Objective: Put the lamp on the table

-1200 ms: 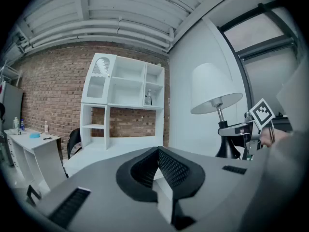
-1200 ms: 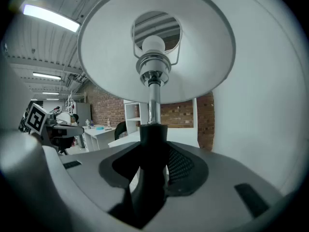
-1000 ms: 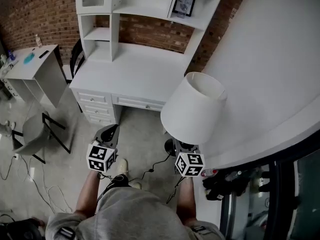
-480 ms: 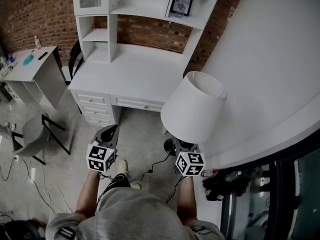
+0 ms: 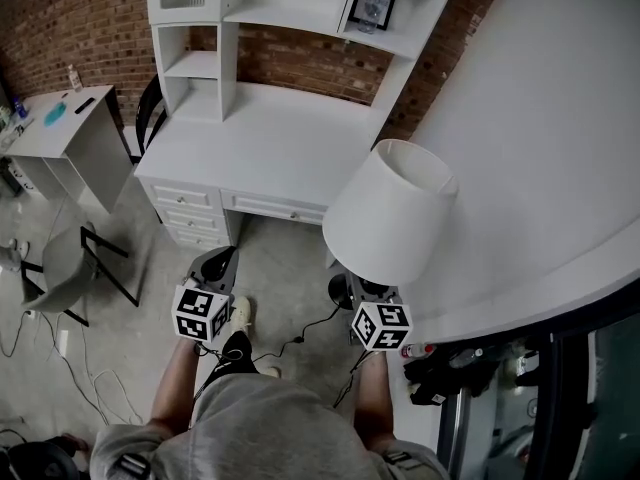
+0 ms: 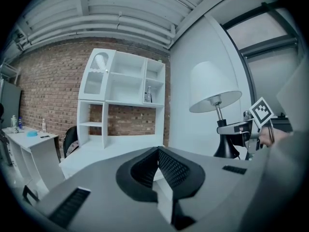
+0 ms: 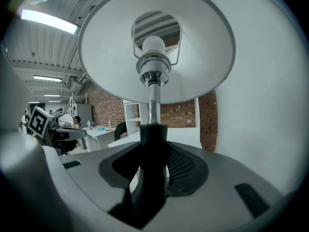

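Observation:
The lamp has a white conical shade (image 5: 390, 213) and a black base (image 5: 341, 290). It hangs upright over the floor, in front of the white desk (image 5: 270, 143) with its shelf hutch. My right gripper (image 5: 354, 292) is shut on the lamp's black neck (image 7: 153, 134), and the shade (image 7: 154, 42) and bulb tower right above the jaws. My left gripper (image 5: 221, 260) floats to the lamp's left, shut and holding nothing (image 6: 158, 151). The left gripper view shows the lamp (image 6: 212, 88) off to the right, in the right gripper (image 6: 236, 128).
A small white side table (image 5: 65, 128) with small items stands at far left, with a grey chair (image 5: 65, 268) in front of it. A black chair (image 5: 150, 118) sits beside the desk. Cables (image 5: 300, 340) trail on the floor. A curved white wall (image 5: 540, 138) rises at right.
The person's foot has stepped forward toward the desk, and both grippers and the lamp have drifted slightly that way. Neither gripper's state has changed.

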Demonstrator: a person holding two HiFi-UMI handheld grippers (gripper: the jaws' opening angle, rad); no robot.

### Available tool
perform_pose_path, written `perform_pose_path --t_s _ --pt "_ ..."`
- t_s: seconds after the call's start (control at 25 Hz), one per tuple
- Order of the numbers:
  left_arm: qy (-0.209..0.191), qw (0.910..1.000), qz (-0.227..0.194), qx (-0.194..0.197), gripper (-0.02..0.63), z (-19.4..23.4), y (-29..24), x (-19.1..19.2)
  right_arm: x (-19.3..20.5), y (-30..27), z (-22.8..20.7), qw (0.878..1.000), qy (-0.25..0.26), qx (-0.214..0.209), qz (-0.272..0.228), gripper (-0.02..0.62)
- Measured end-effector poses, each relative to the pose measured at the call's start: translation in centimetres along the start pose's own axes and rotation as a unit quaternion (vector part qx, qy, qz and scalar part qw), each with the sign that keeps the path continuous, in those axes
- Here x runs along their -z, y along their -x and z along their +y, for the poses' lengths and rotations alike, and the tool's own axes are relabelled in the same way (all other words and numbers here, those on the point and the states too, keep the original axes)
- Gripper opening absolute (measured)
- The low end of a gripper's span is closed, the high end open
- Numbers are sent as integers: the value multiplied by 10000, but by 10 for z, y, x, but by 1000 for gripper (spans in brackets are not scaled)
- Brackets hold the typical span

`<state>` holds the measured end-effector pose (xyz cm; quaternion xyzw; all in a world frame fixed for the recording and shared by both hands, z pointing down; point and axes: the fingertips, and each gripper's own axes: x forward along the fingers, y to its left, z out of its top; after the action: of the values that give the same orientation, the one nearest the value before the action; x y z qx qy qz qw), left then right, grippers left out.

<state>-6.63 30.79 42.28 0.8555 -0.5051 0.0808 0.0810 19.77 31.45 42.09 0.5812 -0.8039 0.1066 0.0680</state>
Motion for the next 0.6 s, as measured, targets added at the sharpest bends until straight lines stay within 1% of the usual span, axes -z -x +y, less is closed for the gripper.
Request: perform_pose_path --t_s 0.28,0.6 --pt "-19 9999 -43 95 6 31 -51 -16 -17 -52 -10 9999 -87 16 -46 164" --pt "-56 9997 46 215 6 83 -112 -33 -38 -129 -14 9998 -167 113 -50 164"
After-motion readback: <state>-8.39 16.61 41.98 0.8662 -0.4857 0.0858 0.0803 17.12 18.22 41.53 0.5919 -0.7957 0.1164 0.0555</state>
